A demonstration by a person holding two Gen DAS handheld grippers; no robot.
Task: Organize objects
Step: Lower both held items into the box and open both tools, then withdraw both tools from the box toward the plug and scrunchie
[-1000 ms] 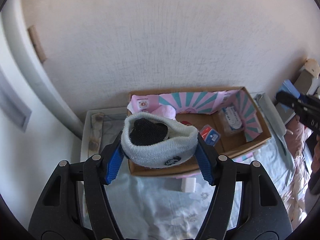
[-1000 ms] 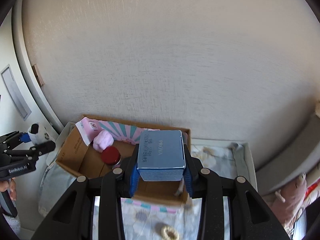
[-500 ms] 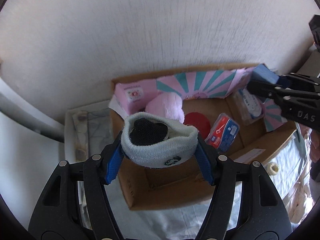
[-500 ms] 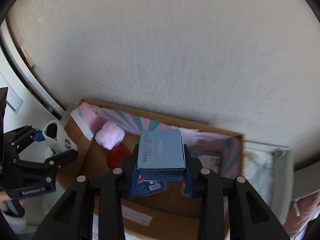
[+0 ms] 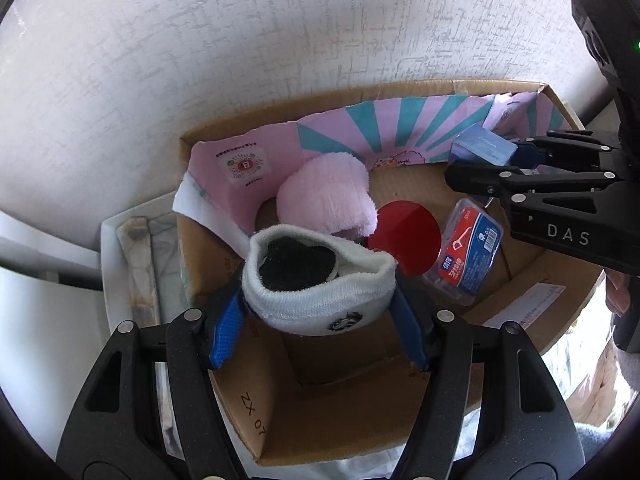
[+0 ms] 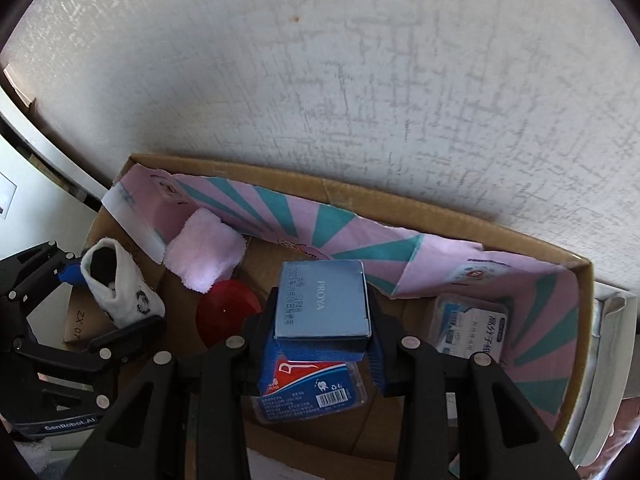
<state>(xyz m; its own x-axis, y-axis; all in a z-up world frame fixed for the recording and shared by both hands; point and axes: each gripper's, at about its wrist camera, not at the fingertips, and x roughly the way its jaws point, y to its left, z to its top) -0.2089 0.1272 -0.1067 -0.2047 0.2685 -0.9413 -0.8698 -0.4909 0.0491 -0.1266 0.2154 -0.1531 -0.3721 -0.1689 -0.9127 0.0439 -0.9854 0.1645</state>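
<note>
Here both carries are at the placing step, by my reading. The left gripper [image 5: 320, 316] is clamped on a rolled white sock [image 5: 316, 292] with a black inside and a small dark emblem, its blue pads pressing the roll from either side; the sock hangs over the left end of an open cardboard box [image 5: 360, 412], above bare cardboard floor and just short of a fluffy pink cloth [image 5: 326, 196]. The right gripper [image 6: 322, 350] is closed on a pale blue carton printed PROYA [image 6: 322, 300], held flat over the middle of the same box, directly above a dental floss pick case [image 6: 310, 390] with a red and blue label. Beside that case lies a red round lid [image 6: 226, 314], and a second clear case [image 6: 470, 330] sits at the right end against the pink and teal paper liner [image 6: 360, 240] that runs along the back wall of the box. The box stands hard against a textured white wall [image 6: 360, 80]. Both things are over the box but not yet resting in it. The next move, I judge, calls for lowering each gripper until its load is near the floor, then opening; the sock has free space below, while the carton would need shifting toward the bare cardboard between the two cases, or it will land tilted on the floss picks.
</note>
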